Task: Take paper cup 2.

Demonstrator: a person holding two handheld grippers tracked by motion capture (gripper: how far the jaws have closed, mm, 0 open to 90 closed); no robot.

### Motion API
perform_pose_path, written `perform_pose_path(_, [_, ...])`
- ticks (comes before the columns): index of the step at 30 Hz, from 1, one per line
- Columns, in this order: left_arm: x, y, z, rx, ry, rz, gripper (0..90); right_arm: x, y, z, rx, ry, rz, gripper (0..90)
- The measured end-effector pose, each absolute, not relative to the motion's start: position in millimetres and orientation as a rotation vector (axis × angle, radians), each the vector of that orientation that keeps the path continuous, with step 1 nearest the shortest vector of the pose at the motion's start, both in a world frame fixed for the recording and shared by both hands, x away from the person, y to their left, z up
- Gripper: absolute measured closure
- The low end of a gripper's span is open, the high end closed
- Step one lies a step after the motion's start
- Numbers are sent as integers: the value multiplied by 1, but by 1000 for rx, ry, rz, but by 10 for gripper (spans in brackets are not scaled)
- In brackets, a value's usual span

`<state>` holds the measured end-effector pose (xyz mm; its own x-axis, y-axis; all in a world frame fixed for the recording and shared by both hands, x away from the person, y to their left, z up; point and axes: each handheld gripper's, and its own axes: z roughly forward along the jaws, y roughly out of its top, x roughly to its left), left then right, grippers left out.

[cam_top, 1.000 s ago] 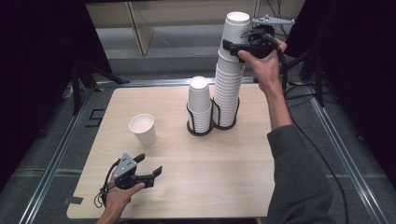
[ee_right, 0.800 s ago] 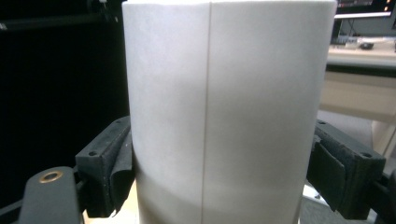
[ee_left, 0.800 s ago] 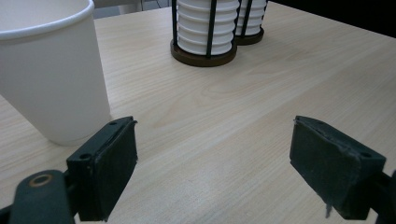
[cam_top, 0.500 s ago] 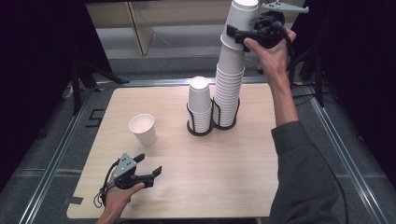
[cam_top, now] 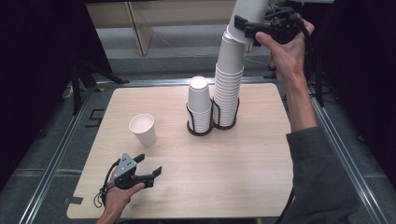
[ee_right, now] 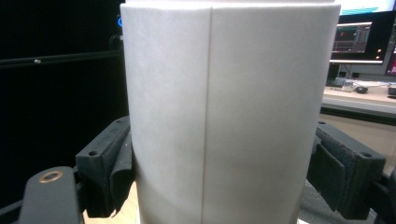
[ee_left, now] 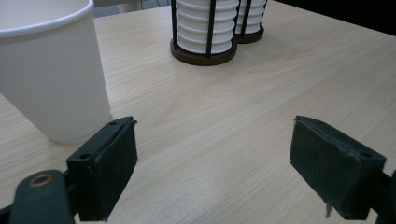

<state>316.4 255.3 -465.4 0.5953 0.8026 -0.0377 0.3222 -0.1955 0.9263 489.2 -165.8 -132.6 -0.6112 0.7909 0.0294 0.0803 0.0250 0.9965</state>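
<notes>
One paper cup (ee_right: 229, 112) sits clamped between the right gripper (cam_top: 250, 28) pads, above the stack (cam_top: 229, 88).

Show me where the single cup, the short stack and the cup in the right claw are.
single cup (cam_top: 144, 129), high view, on its side wall.
short stack (cam_top: 199, 100), high view, on the top cup's wall.
lifted cup (ee_right: 229, 116), right claw view, on its wall between the pads.

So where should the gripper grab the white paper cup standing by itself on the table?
Grip the lone white paper cup around its side wall, about halfway up, coming in level from the near side, where the left gripper already faces it. It stands upright, mouth up, and tapers downward; squeezing gently avoids crushing it.
</notes>
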Motion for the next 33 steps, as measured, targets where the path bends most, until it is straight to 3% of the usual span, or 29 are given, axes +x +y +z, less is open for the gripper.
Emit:
perform_pose_path(9, [317, 255, -466, 1772, 931, 567, 147, 442, -174, -171, 832, 1829, 1659, 175])
perform_pose_path(14, [318, 255, -468, 1769, 920, 571, 146, 408, -166, -212, 833, 1874, 1719, 174])
perform_pose_path(23, [317, 255, -465, 1731, 911, 568, 146, 393, -137, -271, 789, 1956, 1725, 174])
perform_pose_path(33, [322, 252, -464, 1676, 858, 560, 146, 400, -104, -332, 805, 2061, 1777, 174])
